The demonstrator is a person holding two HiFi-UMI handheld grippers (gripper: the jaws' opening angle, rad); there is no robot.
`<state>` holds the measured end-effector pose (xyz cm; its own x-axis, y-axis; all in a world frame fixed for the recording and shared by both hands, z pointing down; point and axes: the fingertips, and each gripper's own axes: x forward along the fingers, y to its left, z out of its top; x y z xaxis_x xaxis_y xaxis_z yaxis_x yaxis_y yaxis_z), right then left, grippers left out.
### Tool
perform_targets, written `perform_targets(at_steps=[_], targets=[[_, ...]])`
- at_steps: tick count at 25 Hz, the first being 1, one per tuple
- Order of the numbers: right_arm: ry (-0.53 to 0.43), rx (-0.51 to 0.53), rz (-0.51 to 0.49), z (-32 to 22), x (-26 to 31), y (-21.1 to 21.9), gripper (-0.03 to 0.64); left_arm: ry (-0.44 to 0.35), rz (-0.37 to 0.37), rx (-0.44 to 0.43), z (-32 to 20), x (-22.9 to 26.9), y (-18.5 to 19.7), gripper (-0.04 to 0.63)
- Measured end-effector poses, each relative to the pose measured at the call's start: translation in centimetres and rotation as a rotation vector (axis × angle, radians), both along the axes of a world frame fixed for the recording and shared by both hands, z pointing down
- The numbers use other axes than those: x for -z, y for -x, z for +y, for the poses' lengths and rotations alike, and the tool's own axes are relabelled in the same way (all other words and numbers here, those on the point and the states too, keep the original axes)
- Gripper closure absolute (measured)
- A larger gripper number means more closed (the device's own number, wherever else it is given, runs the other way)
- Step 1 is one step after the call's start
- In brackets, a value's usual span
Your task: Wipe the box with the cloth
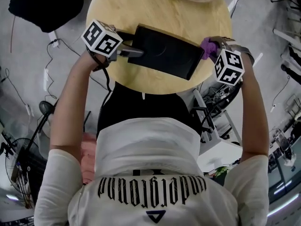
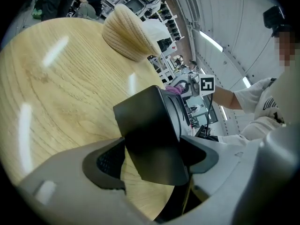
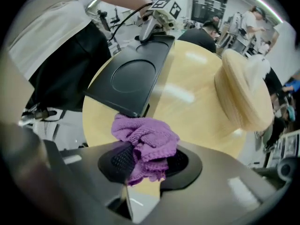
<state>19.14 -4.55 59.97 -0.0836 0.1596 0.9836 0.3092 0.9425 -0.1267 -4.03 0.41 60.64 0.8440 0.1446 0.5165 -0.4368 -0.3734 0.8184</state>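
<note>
The box (image 1: 164, 52) is steadied in the left gripper (image 2: 152, 161) as the cloth (image 3: 147, 135), clenched in the right gripper (image 3: 145, 162), is apparently pressed to its corner, a sweep being called for next.

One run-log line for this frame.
left gripper: shut on box | right gripper: shut on cloth | cloth: at box's opposite end | table: round, wooden

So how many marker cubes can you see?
2. One cube rides the left gripper, shut on the black box's left end; the other rides the right gripper, holding the purple cloth at the box's right end.
</note>
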Motion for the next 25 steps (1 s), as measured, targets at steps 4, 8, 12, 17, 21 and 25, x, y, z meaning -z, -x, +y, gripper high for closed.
perform_targets(at_steps=[4,8,12,17,21,25], targets=[[-0.060,0.386,0.097,-1.3,-0.6,1.1,0.483,-0.007,0.002,0.017,-0.4,-0.1,0.5,0.212],[-0.126,0.745,0.168,-2.5,-1.0,3.6,0.483,-0.010,0.001,0.035,-0.6,0.3,0.8,0.213],[-0.151,0.923,0.114,-2.3,-0.8,10.3,0.485,0.016,0.039,0.038,-0.1,0.8,0.7,0.215],[-0.240,1.017,0.000,-2.4,-0.9,20.4,0.483,0.009,0.053,0.039,-0.2,1.0,0.8,0.216],[-0.273,1.034,-0.061,-2.3,-0.4,25.7,0.483,0.003,0.063,0.049,0.3,1.4,0.9,0.218],[-0.254,1.014,-0.085,-2.5,-0.4,26.3,0.483,0.010,0.068,0.060,0.2,1.2,0.9,0.219]])
